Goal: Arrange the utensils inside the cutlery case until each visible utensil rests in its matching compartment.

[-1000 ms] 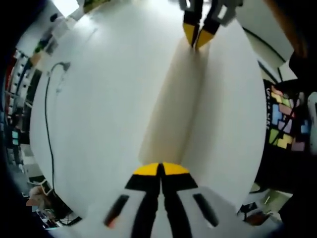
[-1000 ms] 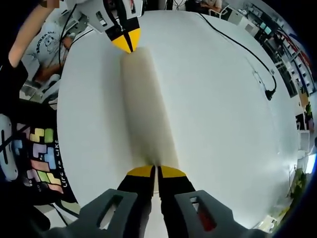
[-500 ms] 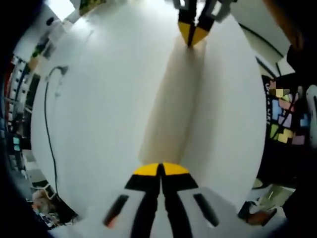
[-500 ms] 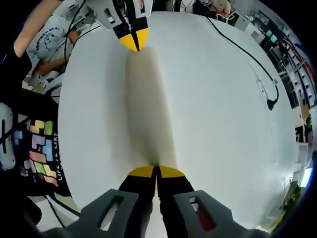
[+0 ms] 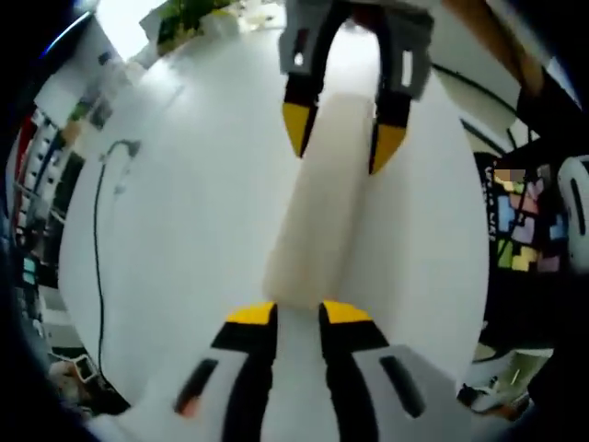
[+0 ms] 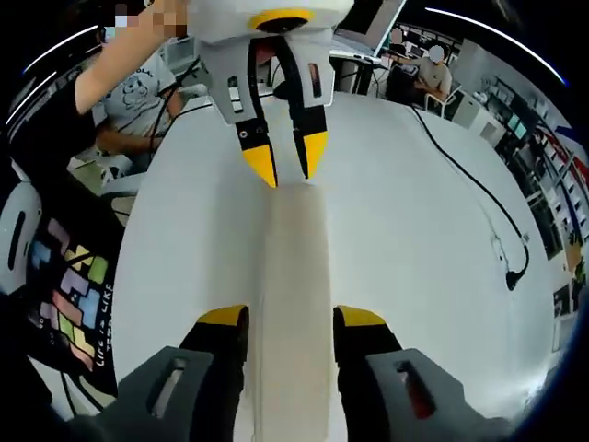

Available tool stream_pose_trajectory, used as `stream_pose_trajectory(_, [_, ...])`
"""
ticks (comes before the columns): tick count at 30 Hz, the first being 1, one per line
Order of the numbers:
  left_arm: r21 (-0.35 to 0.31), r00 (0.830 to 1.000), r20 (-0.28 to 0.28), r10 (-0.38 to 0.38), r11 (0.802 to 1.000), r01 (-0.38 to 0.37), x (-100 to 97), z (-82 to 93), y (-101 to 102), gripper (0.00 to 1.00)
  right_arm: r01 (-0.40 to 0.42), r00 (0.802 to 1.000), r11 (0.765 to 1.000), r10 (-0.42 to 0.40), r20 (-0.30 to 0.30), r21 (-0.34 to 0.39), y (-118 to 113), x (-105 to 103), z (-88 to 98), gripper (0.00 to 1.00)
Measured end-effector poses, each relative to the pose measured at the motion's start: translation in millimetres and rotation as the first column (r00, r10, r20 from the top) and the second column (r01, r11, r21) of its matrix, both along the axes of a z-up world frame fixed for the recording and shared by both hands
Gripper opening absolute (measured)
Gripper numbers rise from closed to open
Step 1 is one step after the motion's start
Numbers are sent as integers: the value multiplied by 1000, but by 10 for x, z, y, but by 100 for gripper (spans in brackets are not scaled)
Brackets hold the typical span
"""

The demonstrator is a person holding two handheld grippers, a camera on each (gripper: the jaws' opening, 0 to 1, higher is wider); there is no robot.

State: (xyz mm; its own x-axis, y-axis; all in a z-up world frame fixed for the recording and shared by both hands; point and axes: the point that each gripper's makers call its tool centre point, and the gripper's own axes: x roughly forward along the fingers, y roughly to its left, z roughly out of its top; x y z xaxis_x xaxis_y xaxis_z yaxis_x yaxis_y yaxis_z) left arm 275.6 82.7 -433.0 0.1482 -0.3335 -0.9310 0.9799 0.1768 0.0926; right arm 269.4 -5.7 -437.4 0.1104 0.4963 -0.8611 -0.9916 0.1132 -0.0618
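Both grippers open, case [image 5: 317, 212] btwn them

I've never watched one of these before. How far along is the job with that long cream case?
Early, it seems. Done: nothing visibly sorted; no utensils can be seen. In hand: nothing; the left gripper and right gripper are open, one at each end of the closed cutlery case on the white table. Left: opening it and sorting.

Looks like a lab or shared office: big white table [image 6: 414, 239] with a black cable [image 6: 479, 207] trailing across, people seated at desks [image 6: 419, 78] behind, cluttered shelves [image 5: 41, 175] alongside.
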Motion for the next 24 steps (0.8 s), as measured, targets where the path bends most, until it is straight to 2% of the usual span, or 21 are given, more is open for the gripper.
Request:
stream_pose_trajectory(2, [-74, 999, -30, -13, 997, 11, -56, -5, -45, 24, 1, 1000, 1000, -1, 8, -13, 8, 25, -50, 51])
stream_pose_trajectory(3, [-90, 999, -33, -22, 996, 19, -65, 3, -29, 26, 12, 1000, 1000, -12, 2, -26, -6, 37, -76, 52])
stream_pose_trajectory(5, [-107, 999, -35, -19, 994, 15, -69, 4, 19, 28, 21, 1000, 999, -21, -5, -37, -28, 57, -108, 52])
stream_pose_trajectory(10, [-113, 1000, 11, -23, 993, 24, 35, -146, 109, 49, 35, 999, 996, -37, -20, -79, -149, 72, -168, 52])
stream_pose_trajectory(14, [-143, 999, 14, -29, 989, 30, 91, -224, 50, 55, 42, 998, 993, -47, -40, -113, -265, 25, -217, 52])
stream_pose_trajectory(15, [-145, 999, 4, -40, 989, 40, 82, -233, 25, 56, 40, 997, 990, -48, -55, -137, -316, -12, -235, 52])
stream_pose_trajectory(17, [-133, 998, 1, -60, 989, 60, 82, -243, -21, 56, 39, 998, 983, -48, -46, -179, -405, -19, -243, 51])
stream_pose_trajectory(20, [-115, 995, -12, -96, 989, 94, 62, -243, -112, 60, 49, 997, 981, -60, -52, -188, -492, -28, -234, 51])
stream_pose_trajectory(24, [-83, 992, -33, -121, 990, 118, 51, -271, -208, 60, 63, 995, 976, -77, -61, -208, -634, -57, -267, 50])
